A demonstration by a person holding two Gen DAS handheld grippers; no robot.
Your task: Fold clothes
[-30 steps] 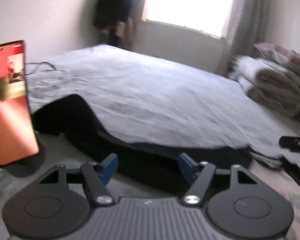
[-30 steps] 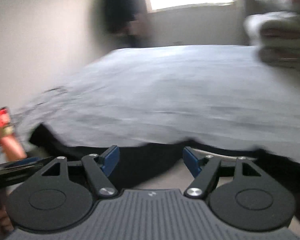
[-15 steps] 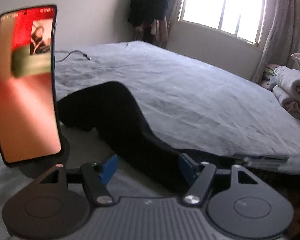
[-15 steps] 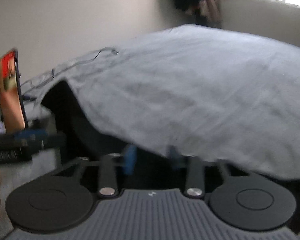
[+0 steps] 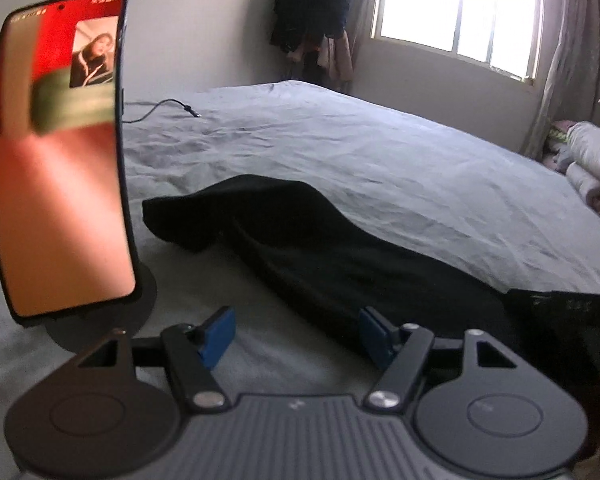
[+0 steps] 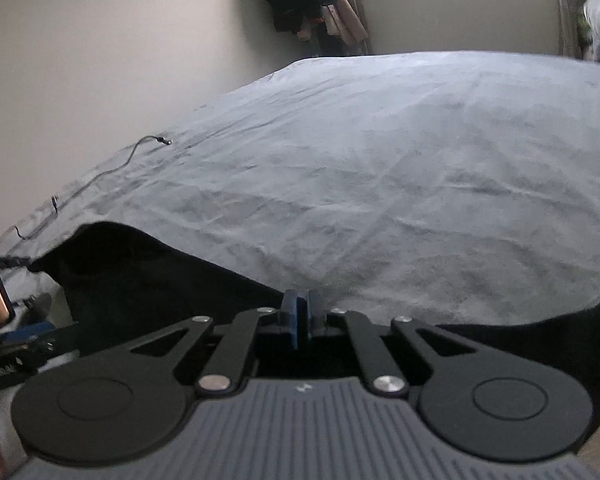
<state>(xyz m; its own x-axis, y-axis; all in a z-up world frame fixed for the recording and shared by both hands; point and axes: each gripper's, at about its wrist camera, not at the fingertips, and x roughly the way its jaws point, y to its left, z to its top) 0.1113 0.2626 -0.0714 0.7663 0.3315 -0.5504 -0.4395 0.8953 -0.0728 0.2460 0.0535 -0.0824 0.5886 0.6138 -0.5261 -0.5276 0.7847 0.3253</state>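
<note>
A black garment (image 5: 320,248) lies spread along the near side of a grey-sheeted bed (image 5: 380,152). My left gripper (image 5: 295,334) is open just above the sheet. Its right pad (image 5: 374,332) touches the garment's near edge, and its left pad (image 5: 219,336) is over bare sheet. In the right wrist view the same garment (image 6: 139,280) runs across the lower frame. My right gripper (image 6: 298,314) is shut at the garment's far edge, its blue pads pressed together on the cloth. The pads hide the pinched fold.
A phone on a round stand (image 5: 59,152) rises close by on the left gripper's left side, its screen lit red. A charging cable (image 5: 159,106) trails over the sheet behind it. Folded quilts (image 5: 592,160) are stacked at the right. Dark clothes (image 5: 308,20) hang beside the window.
The right gripper's jaws went from wide open to shut as it dropped to the garment's edge. The left gripper sank and swung towards the phone, then held still.
</note>
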